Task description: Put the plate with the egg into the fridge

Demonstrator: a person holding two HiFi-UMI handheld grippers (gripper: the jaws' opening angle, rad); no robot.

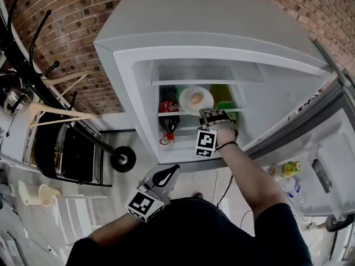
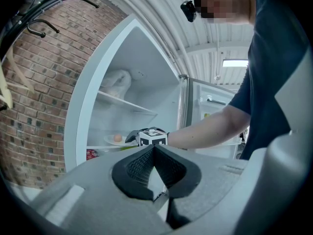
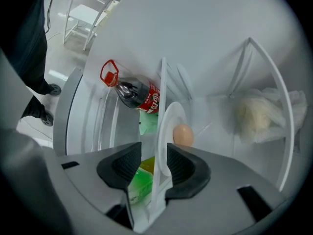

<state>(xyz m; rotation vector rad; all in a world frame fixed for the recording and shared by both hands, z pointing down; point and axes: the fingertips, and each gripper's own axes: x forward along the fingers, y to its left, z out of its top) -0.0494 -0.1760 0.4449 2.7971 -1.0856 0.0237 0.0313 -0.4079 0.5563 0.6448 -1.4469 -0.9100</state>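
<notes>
While plate (image 1: 186, 102) with egg (image 1: 196, 98) sits on shelf (image 1: 238, 110), right hand-held gripper (image 3: 154, 161) open.

Seen from above, my own hand (image 1: 220, 125) covers the jaws of my right tongs (image 3: 155, 156), and the near rim of the plate (image 3: 173, 115) is lost behind them too. Looking along those tongs, the plate's near edge sinks out of sight between the jaws. Just behind one jaw, something green (image 3: 142, 181) is too blurred to name. Well beyond the tips, a pale lump in a bag (image 3: 257, 116) is too soft to tell. The fridge door (image 1: 327, 165), off to the tongs' right, is cut off.
</notes>
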